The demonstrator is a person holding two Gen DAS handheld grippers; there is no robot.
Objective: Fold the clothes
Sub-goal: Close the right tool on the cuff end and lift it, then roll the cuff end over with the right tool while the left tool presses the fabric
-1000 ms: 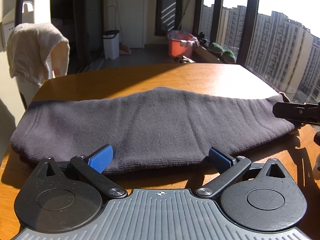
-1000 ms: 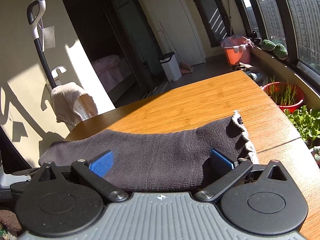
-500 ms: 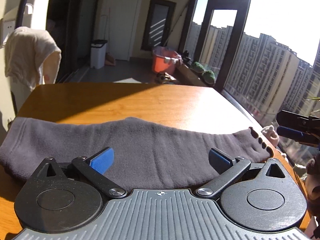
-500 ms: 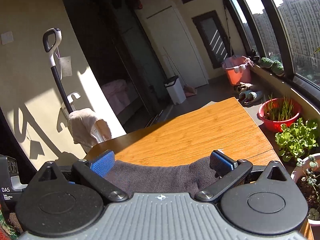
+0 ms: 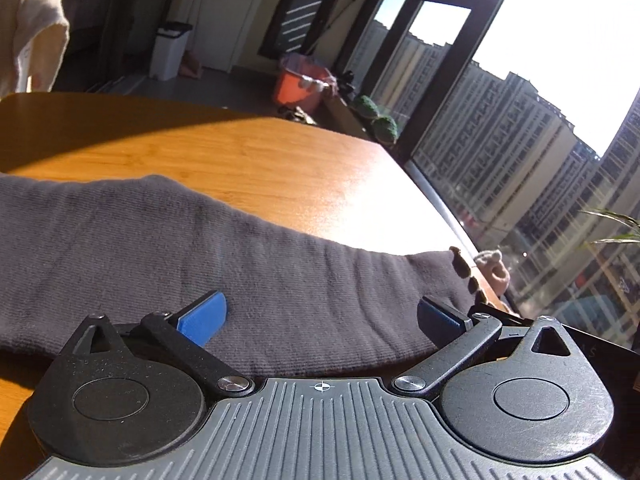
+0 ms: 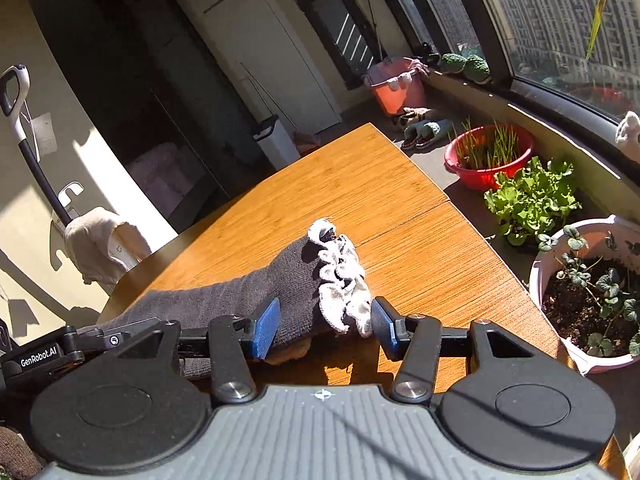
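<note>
Grey knit, a folded garment (image 5: pixel 168 248) lies stretched along the near edge of the wooden counter (image 5: pixel 248 152), its long side running from the left edge toward the right, window-side edge. The left hand-held gripper (image 5: pixel 320 316) hangs over its near hem with both blue pads spread wide, the cloth spanning the whole gap between them; whether the pads touch the knit cannot be told.

In the right wrist view the garment (image 6: pixel 240 296) ends in a white frilled trim (image 6: pixel 344 280) (bunched and sunlit) close to the counter's (image 6: pixel 360 184) near right corner. The right hand-held gripper (image 6: pixel 324 326) is also spread, narrower than the left, its left pad against the grey knit and its right pad just beside the frill, so the trimmed end sits between the fingers, unpinched. The left gripper's black body (image 6: pixel 52 354) shows at the left of that view, beside the same near hem.
</note>
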